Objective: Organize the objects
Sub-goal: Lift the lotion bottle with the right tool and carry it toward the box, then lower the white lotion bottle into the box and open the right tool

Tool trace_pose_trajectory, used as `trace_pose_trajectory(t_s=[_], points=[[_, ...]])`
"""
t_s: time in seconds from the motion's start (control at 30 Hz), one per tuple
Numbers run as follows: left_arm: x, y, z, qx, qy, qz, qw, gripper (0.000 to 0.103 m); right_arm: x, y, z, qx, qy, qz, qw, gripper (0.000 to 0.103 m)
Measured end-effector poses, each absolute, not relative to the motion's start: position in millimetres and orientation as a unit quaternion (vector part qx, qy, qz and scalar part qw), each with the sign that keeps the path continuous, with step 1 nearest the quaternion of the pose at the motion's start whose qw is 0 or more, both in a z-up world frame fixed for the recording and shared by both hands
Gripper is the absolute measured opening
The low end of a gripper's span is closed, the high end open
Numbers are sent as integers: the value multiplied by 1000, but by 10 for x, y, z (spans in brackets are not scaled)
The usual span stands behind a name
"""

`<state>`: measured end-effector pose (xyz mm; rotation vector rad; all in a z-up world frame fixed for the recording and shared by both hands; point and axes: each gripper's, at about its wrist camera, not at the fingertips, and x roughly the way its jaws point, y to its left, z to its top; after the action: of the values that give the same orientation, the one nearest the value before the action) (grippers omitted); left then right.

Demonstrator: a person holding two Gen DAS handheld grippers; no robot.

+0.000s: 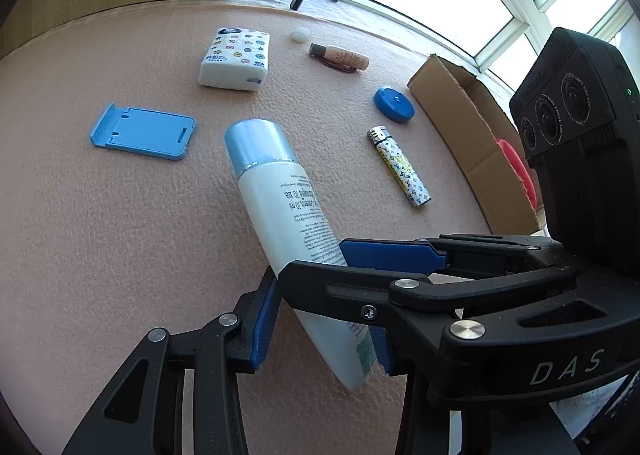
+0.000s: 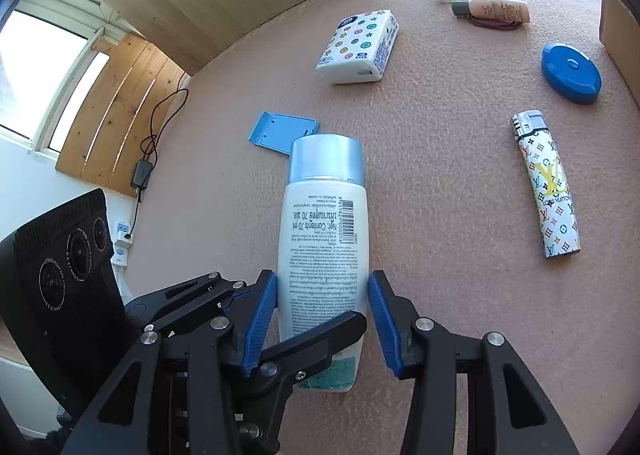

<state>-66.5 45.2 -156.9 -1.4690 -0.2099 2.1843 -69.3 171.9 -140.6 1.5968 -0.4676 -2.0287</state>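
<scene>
Bottle (image 2: 324,239) barcode in right view, box (image 1: 472,135) in left

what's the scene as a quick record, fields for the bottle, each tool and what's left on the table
bottle: white, blue cap, between both tools
right tool: shut on bottle
left tool: fingers either side of bottle, grip unclear
table: lighter, tissue pack, stand, disc, tube
box: open, red thing inside
</scene>
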Motion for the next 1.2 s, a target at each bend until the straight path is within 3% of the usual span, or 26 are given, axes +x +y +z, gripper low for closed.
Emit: trace_pose_trajectory(t_s=[0.57, 1.2], points=[[-688, 1644, -987, -483, -46, 809, 330, 42, -518, 2944, -842, 527, -217, -799, 189, 44], [-932, 3169, -850, -461, -12, 795, 393, 42, -556, 4204, -637, 494, -231, -830, 113, 44]])
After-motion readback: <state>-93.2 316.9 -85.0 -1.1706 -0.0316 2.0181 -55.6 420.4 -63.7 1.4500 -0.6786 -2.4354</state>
